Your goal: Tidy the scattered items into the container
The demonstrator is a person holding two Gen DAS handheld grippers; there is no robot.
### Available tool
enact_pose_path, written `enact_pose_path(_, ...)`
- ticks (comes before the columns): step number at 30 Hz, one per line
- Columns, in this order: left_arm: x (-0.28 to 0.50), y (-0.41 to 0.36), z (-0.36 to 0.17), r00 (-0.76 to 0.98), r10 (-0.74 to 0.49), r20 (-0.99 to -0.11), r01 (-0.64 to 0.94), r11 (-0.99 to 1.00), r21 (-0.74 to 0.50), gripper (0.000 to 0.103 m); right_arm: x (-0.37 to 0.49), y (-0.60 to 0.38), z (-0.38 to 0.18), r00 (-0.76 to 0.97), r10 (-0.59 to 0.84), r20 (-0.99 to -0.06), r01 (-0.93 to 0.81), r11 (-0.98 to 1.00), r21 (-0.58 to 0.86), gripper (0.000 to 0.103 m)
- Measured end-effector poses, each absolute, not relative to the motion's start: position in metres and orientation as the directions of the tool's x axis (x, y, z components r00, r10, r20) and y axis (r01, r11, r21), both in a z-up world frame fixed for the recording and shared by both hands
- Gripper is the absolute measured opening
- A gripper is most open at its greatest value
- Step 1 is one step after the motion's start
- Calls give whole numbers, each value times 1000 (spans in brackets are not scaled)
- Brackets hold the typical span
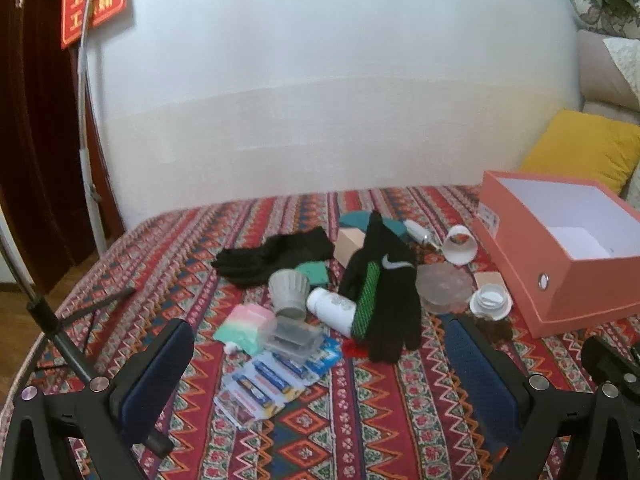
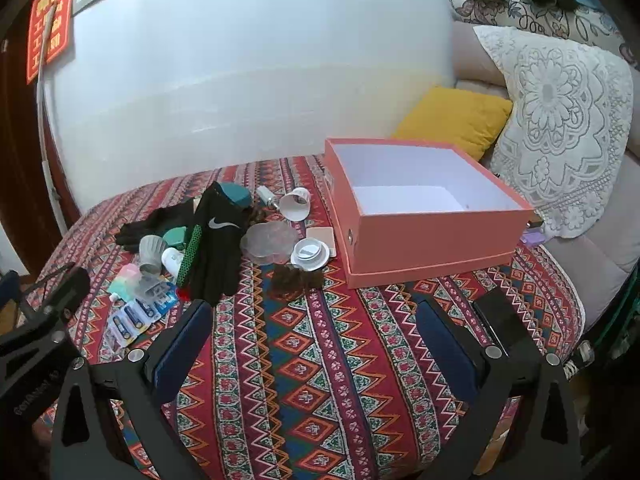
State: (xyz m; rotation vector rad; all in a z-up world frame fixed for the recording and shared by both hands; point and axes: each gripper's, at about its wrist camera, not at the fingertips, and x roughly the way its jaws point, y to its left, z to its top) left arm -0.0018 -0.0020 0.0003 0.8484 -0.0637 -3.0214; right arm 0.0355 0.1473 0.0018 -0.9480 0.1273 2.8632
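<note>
Surface: a table under a red patterned cloth (image 2: 304, 360), set against a white wall.
Container: an open orange box (image 2: 428, 240) stands at the right of the cloth; its white interior shows nothing inside.
Scattered items: all lie in a cluster to the left of the box, outside it.
Gloves: a black glove with a white logo and green strip (image 1: 384, 292) lies draped over the pile; a second black glove (image 1: 276, 256) lies behind and to its left.
Small containers: a grey ribbed cup (image 1: 289, 290) lies on its side beside a white bottle (image 1: 332, 306); a white paper cup (image 1: 460, 244) lies tipped near the box; a clear plastic dish (image 1: 442, 284) and a white lid (image 1: 491, 300) sit just beside the box wall.
Front items: a battery pack (image 1: 272, 384), a clear case (image 1: 294, 338) and a pink-and-green packet (image 1: 248, 326) lie nearest the camera.
Left gripper (image 1: 320, 372): jaws spread wide, nothing between them, hovering above the cloth before the pile.
Right gripper (image 2: 316, 356): jaws likewise wide apart and empty, above bare cloth in front of the box.
</note>
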Motion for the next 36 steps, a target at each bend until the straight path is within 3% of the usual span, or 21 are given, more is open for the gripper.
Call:
enact_pose_path(6,-6,-7,1,-842,29,-539,-27,-1000,-11,103,37,143,1,-781,83,-618,-144,-988,49,103)
enact_pose_path(22,24,6,4,-881,-8,-472,-11,-999,38,103,43,144,4,-790,79,-608,-132,-990,43,103)
enact_pose_path(36,28,1,8,-880,36,-474,-46,-999,9,103,48,143,10,-809,71,-583,-126,-990,55,103)
